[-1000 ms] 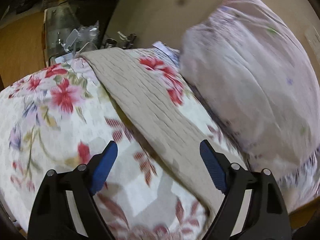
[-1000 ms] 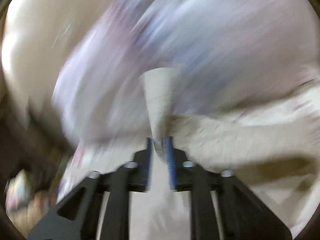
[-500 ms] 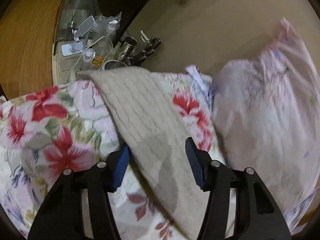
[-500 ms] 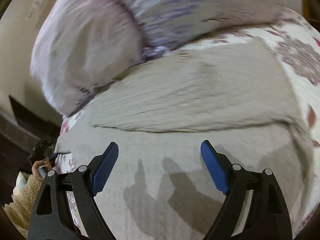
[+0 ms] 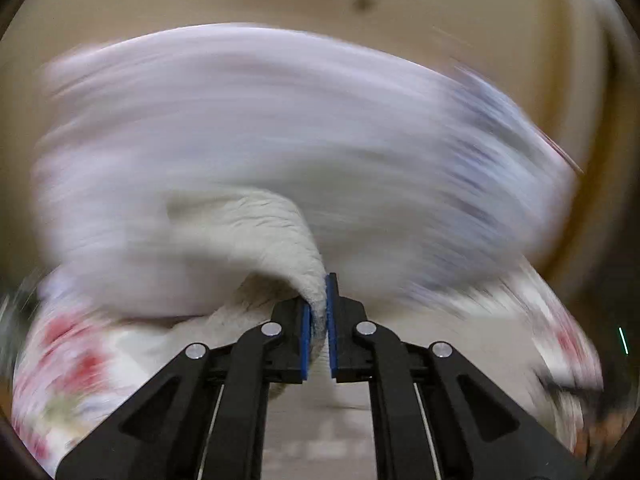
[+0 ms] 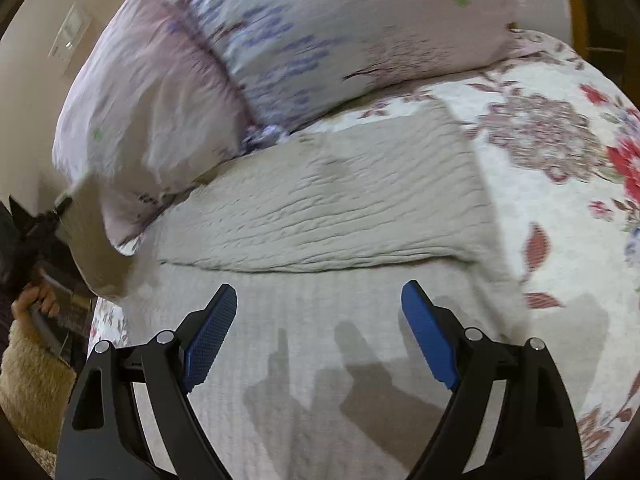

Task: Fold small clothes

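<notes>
Part-done: beige ribbed knit garment (image 6: pixel 320 216) on floral bedspread (image 6: pixel 560 208) shows one fold; left tool (image 5: pixel 318 312) pinches prob. its edge, right tool (image 6: pixel 320 328) gapes empty.

Warm, dim indoor light. Heavy motion blur smears the pillow (image 5: pixel 304 152) beyond the closed left gripper (image 5: pixel 319 312). The right view is sharper; between its spread jaws, soft shadows fall on the cloth (image 6: pixel 320 360). Fisheye edges bend and darken.
</notes>
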